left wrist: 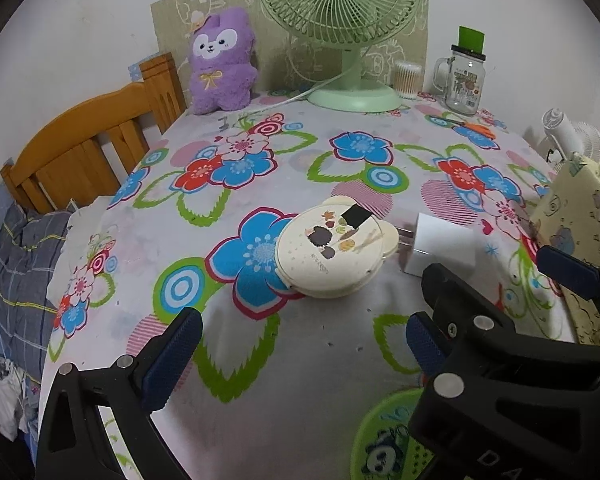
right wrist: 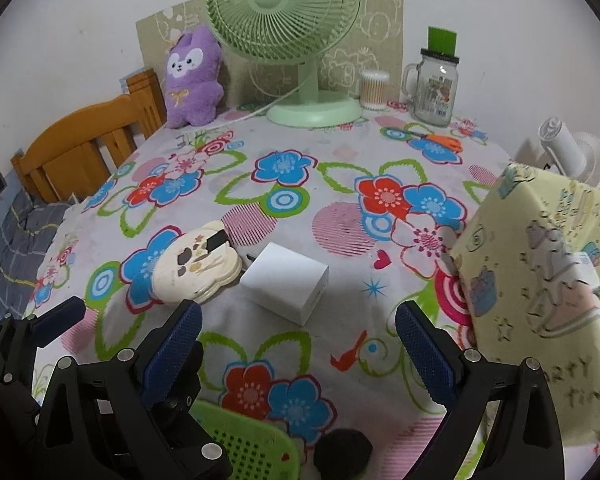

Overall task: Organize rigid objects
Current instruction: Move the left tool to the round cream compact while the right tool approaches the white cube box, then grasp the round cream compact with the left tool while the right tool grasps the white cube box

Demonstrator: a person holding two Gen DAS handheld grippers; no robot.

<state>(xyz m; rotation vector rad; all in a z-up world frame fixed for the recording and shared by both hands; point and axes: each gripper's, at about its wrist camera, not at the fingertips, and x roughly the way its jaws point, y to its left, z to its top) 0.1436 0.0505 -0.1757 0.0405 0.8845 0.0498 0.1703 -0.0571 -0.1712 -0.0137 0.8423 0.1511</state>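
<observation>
A cream round case with bear ears and stickers (left wrist: 332, 252) (right wrist: 198, 266) lies on the flowered tablecloth. Touching its right side is a white charger block (left wrist: 440, 248) (right wrist: 286, 284). My left gripper (left wrist: 300, 336) hovers open just in front of the case, nothing between its fingers. My right gripper (right wrist: 300, 336) is open too, in front of the charger and empty; in the left wrist view it shows at the right (left wrist: 504, 276). A green perforated basket (left wrist: 384, 440) (right wrist: 248, 444) sits at the near edge beneath both grippers, with a black round object (right wrist: 342, 452) beside it.
A tall yellow cartoon-papered box (right wrist: 540, 292) stands close on the right. Along the back are a green fan (right wrist: 300, 40), a purple plush (right wrist: 194, 80), a cotton-swab tub (right wrist: 374, 90), a glass mug jar (right wrist: 434, 88) and orange scissors (right wrist: 444, 142). A wooden headboard (left wrist: 88, 148) borders the left.
</observation>
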